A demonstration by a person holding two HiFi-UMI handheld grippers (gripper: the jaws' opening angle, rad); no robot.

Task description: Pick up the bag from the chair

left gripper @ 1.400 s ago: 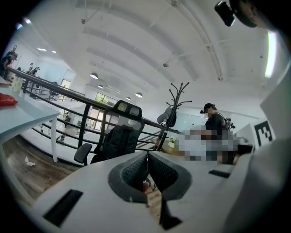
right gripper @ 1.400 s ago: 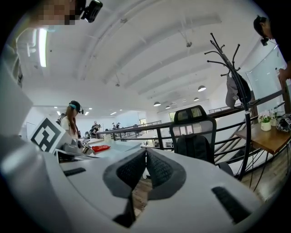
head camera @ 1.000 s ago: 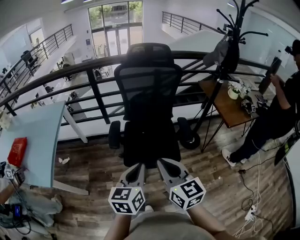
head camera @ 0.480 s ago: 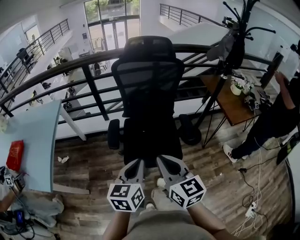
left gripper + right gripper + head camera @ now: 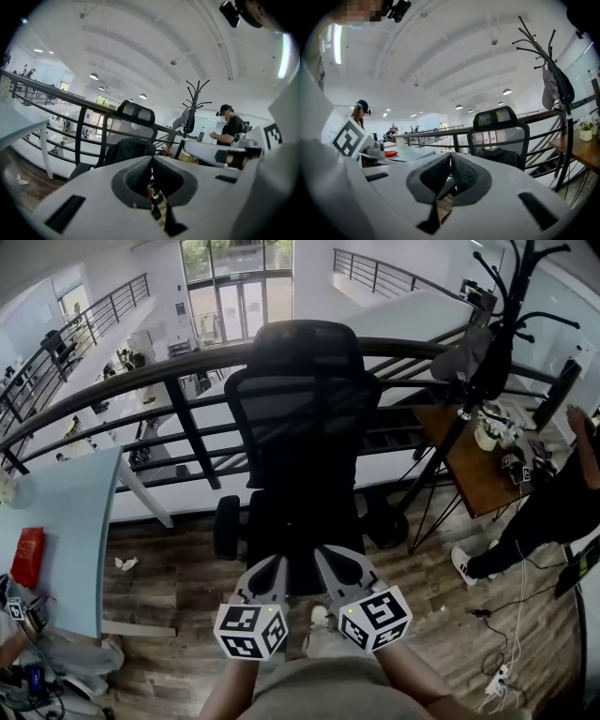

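A black office chair (image 5: 300, 418) with a mesh back stands against the railing. A black bag (image 5: 302, 526) slumps on its seat. Both grippers are held side by side just short of the seat's front edge and point at the bag. My left gripper (image 5: 274, 568) is shut and holds nothing, and so is my right gripper (image 5: 328, 557). In the left gripper view the bag (image 5: 129, 149) sits behind the shut jaw tips (image 5: 151, 161), under the headrest (image 5: 136, 110). In the right gripper view the bag (image 5: 501, 157) lies to the right of the shut tips (image 5: 451, 159).
A black metal railing (image 5: 178, 381) runs behind the chair over a drop. A pale blue table (image 5: 61, 521) with a red pouch (image 5: 28, 557) stands left. Right are a coat rack (image 5: 487, 352), a wooden desk (image 5: 473, 474) and a person (image 5: 553, 512). Cables lie on the floor (image 5: 506, 652).
The chair and bag have come closer and look larger in the head view. Both grippers travelled forward together towards the seat, still shut.
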